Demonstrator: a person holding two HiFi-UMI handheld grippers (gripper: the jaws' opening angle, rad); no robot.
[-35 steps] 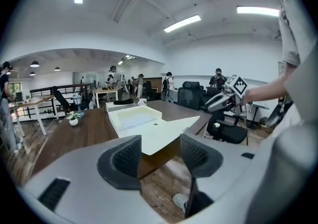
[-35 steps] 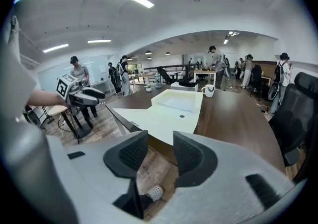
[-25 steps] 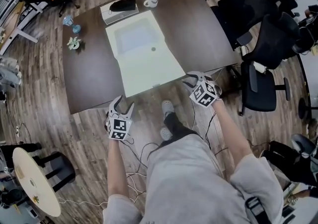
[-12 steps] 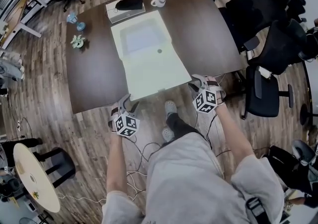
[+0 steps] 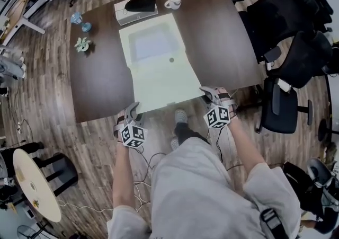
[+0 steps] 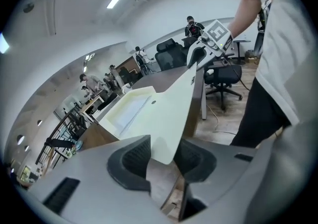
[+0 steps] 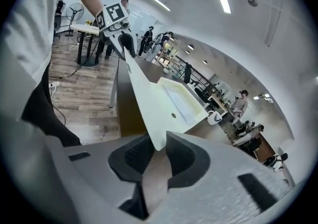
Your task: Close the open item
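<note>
A large pale cream box [image 5: 153, 42] lies open on the dark table [image 5: 100, 79], its flat lid [image 5: 161, 81] spread toward me and reaching the table's front edge. My left gripper [image 5: 132, 108] is at the lid's near left corner, my right gripper [image 5: 208, 93] at its near right corner. In the left gripper view the lid corner [image 6: 164, 138] sits between the closing jaws of the left gripper [image 6: 164, 161], pads against it. The right gripper view shows the same: the right gripper [image 7: 156, 148] closing on the lid corner [image 7: 154, 128].
Beyond the box stand a white mug [image 5: 173, 1] and a grey tray [image 5: 136, 7] holding a black object. A small plant [image 5: 81, 45] and blue items [image 5: 79, 20] sit at the table's left. Office chairs [image 5: 286, 15] crowd the right; cables [image 5: 153, 158] trail on the floor.
Both grippers have moved in to the lid's two near corners. Their jaws have narrowed onto the corners. The view has shifted slightly nearer the table.
</note>
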